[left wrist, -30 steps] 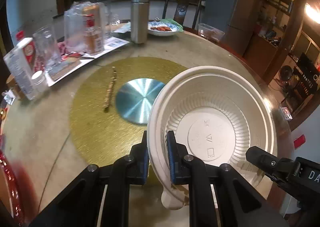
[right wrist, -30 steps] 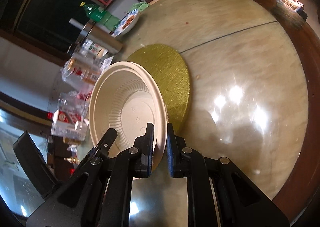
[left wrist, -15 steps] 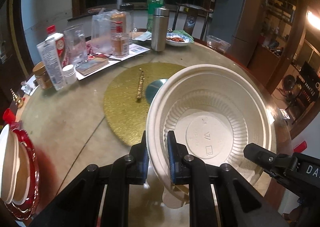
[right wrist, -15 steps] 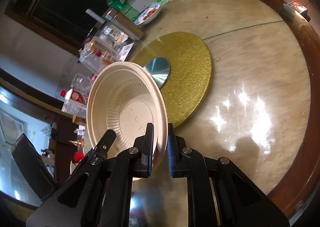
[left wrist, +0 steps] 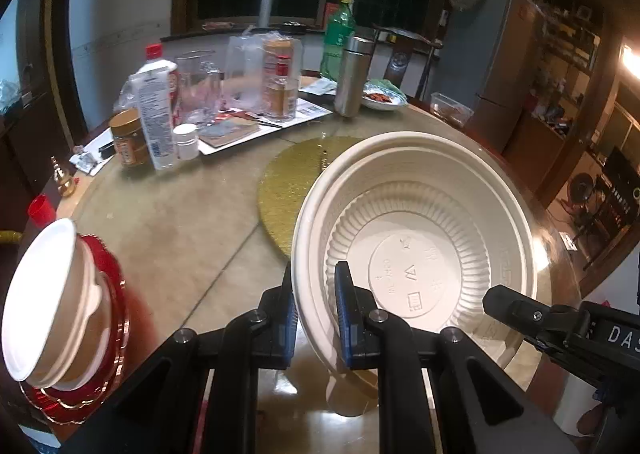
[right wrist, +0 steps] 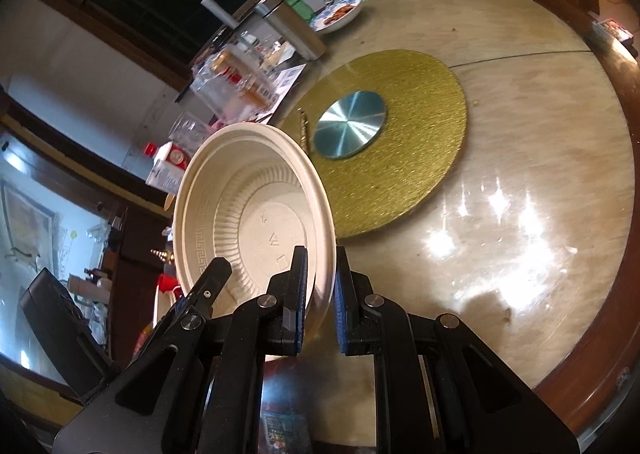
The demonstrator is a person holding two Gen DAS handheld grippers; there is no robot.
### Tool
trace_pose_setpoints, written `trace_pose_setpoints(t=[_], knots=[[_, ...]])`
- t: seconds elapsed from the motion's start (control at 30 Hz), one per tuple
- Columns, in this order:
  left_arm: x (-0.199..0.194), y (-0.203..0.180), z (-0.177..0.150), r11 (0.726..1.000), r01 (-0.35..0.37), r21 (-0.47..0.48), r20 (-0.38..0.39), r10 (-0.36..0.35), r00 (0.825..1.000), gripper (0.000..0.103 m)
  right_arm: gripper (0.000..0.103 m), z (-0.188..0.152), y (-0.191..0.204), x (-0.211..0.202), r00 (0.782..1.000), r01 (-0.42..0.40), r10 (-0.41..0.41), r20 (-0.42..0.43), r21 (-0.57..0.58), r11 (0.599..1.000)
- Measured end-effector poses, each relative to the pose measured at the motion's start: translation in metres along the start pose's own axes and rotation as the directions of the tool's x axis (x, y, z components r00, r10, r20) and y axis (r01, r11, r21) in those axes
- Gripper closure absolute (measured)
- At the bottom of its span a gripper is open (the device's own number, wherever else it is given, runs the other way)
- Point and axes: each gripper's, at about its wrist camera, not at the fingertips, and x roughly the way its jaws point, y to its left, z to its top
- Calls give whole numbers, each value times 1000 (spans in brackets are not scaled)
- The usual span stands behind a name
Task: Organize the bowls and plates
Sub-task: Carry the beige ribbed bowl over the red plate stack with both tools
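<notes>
A large cream disposable bowl (left wrist: 416, 250) hangs tilted above the round table, held by both grippers at opposite sides of its rim. My left gripper (left wrist: 314, 302) is shut on its left rim; my right gripper (right wrist: 320, 286) is shut on the bowl (right wrist: 248, 222) at the right rim. The right gripper's tip (left wrist: 520, 314) shows at the bowl's far side in the left wrist view. At the lower left, a stack of cream bowls (left wrist: 52, 302) rests on red plates (left wrist: 108, 334) near the table's edge.
A gold turntable mat (right wrist: 400, 134) with a shiny metal disc (right wrist: 350, 124) lies mid-table. Bottles, jars, glasses and a tray (left wrist: 224, 106) crowd the far left. A steel flask (left wrist: 352, 74) and a plate of food (left wrist: 382, 100) stand at the back. The table's wooden rim (right wrist: 600, 314) curves right.
Both grippers carried the bowl back and to the left, away from the gold mat. The stack of bowls on red plates has come fully into the left wrist view.
</notes>
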Motion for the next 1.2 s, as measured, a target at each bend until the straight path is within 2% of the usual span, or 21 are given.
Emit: trace_pose_setpoints(t=[0.3,0.6,1.2], knots=[[-24,34,-4,999,-11,-52,33,13,999,88,91,-17,41,6,999,-34,32,-19,-75,997],[-53,76,-1,993,-50,-108,91,60,994,87,91,-28,91,16,996,-81,76,-38,-168,982],[-91,168,-6,958,-132,-256,137,171,976,87,91,-66,183,54,986,-142,103,-132,-331,933]])
